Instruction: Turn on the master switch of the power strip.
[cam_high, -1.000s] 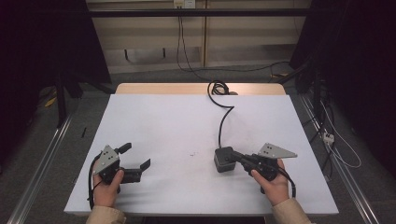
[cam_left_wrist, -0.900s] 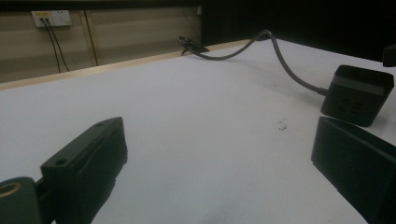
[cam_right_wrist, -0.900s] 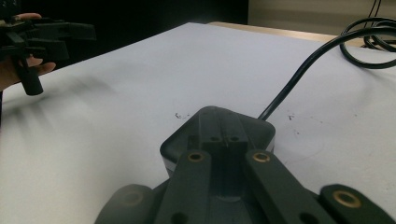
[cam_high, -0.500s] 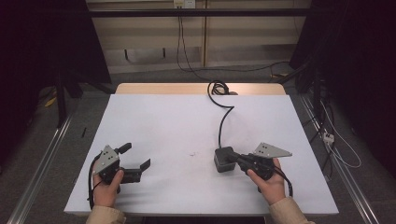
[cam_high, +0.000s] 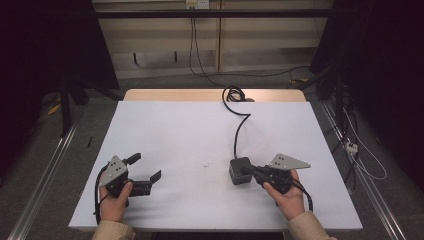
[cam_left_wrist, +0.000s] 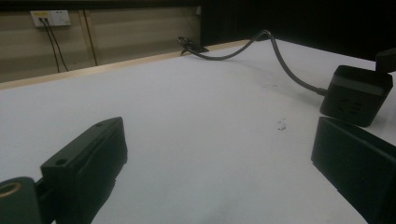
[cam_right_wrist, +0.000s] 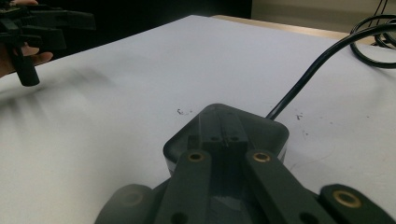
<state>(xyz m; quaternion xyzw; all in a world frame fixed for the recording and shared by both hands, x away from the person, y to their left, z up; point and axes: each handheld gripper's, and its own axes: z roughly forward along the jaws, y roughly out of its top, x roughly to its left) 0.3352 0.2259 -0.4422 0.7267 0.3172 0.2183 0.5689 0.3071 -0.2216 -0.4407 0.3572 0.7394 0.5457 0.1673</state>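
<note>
Right gripper (cam_high: 248, 171) has its jaws shut together, tips resting on top of the black power adapter (cam_high: 239, 171) – pressing down on it, not pinching it, as the right gripper view shows the closed tips lying across the adapter's lid. Left gripper (cam_high: 145, 172) sits w/ jaws wide open, nothing between them, near the front-left corner of the tabletop (cam_high: 170, 130), well apart from the adapter.

Adapter lies right of centre, toward the front edge. It's a squat, near-square block, so no real long axis; its cable (cam_high: 239, 129) leaves the far side and runs to the back edge, ending in a coil there – so the cable end points away from the person.

Step, as I read it: pinning or nudging the adapter w/ shut jaws. Next move prob. needs the right jaws opened and set astride the block for a proper grip.
</note>
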